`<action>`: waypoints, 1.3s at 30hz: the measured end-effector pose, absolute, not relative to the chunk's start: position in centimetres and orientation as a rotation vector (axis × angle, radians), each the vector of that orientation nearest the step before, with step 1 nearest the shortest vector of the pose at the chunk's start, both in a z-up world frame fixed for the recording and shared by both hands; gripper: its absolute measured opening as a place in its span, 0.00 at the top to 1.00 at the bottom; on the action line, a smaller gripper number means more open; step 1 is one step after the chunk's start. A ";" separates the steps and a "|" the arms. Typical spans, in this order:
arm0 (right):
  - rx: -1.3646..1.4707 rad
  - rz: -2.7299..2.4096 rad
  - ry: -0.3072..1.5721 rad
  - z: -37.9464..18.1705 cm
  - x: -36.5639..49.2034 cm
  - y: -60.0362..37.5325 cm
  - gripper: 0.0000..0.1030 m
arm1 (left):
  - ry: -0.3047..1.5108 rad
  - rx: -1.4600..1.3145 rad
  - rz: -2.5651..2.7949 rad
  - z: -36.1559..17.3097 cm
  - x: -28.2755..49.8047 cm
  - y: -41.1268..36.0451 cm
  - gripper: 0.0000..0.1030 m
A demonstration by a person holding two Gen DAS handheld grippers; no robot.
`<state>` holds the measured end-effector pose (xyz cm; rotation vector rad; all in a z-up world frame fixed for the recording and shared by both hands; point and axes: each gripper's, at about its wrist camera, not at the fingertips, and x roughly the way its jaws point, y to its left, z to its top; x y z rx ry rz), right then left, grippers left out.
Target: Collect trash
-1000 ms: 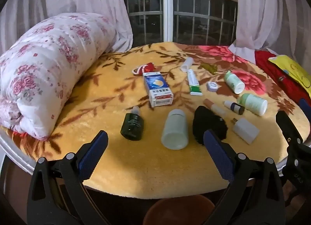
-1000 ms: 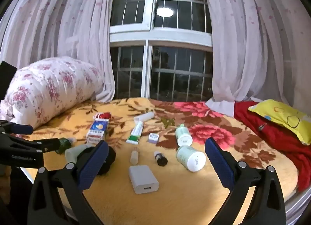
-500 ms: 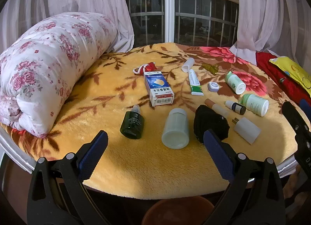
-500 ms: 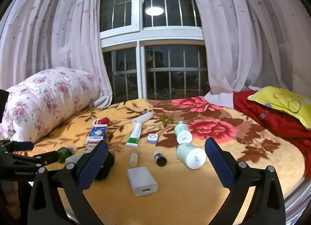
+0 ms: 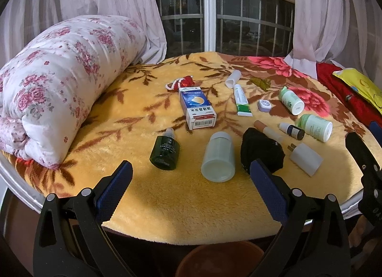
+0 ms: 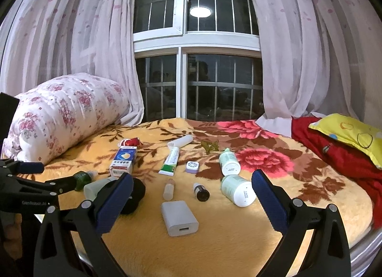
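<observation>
Small items lie scattered on a floral yellow blanket (image 5: 167, 193): a blue-white carton (image 5: 197, 110), a dark green bottle (image 5: 165, 150), a frosted jar (image 5: 218, 157), a black cloth wad (image 5: 261, 150), a white charger (image 5: 305, 158), a toothpaste tube (image 5: 241, 103) and pale green bottles (image 5: 314, 127). My left gripper (image 5: 191, 182) hangs open at the blanket's near edge, holding nothing. My right gripper (image 6: 192, 192) is open above the charger (image 6: 179, 217), a small dark vial (image 6: 201, 192) and a pale green bottle (image 6: 237, 189), touching none.
A rolled floral quilt (image 5: 55, 100) fills the left side. Red cloth and a yellow pillow (image 6: 348, 133) lie at the right. A window with curtains (image 6: 298, 50) stands behind. A brown round bin rim (image 5: 222, 262) shows below the bed's edge.
Both grippers have tilted upward a little, so the items sit lower in each view. Nothing on the blanket has moved, and both grippers stay open.
</observation>
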<state>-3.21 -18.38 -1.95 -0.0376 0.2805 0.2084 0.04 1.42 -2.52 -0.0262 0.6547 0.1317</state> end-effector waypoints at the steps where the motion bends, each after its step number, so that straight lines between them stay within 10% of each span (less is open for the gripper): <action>1: -0.043 0.209 0.278 -2.0 -3.2 -18.3 0.05 | 0.654 -0.026 0.132 -2.6 0.0 1.4 0.07; 39: -0.051 0.207 0.270 -2.0 -3.7 -18.0 0.05 | 0.656 -0.027 0.133 -2.4 0.1 1.3 0.07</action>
